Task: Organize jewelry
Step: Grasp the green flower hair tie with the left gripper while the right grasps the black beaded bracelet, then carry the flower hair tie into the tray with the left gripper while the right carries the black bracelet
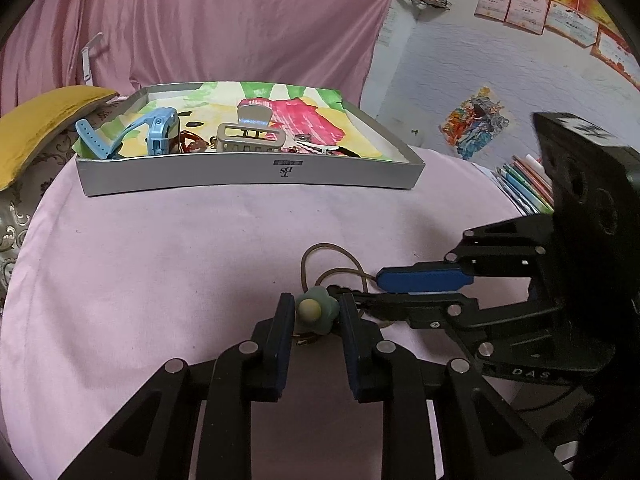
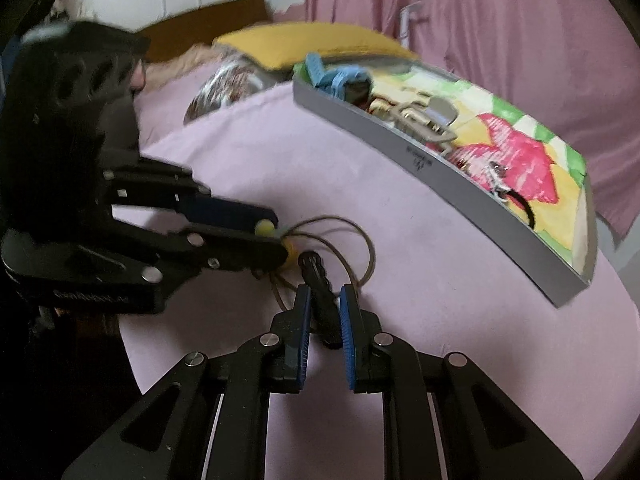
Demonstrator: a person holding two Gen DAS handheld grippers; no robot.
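On the pink cloth (image 1: 168, 264), in front of the grey tray (image 1: 248, 174), lies a hair tie with a thin brown elastic loop (image 1: 332, 254) and a green flower charm (image 1: 314, 310) with a pale yellow centre. The left gripper (image 1: 315, 312) is clamped on that flower, its two dark pads pressing the charm from either side. The right gripper (image 2: 325, 312) comes in from the side and pinches a black ribbed hair clip (image 2: 320, 288) between its blue pads; the clip's far end lies across the elastic loop, just beside the flower. Inside the tray, on a painted paper of green, yellow and red, sit a blue watch (image 1: 154, 132) near the left end, a beige claw clip (image 1: 250, 132) in the middle, and some small items too blurred to name. A yellow cushion (image 1: 44, 120) lies left of the tray.
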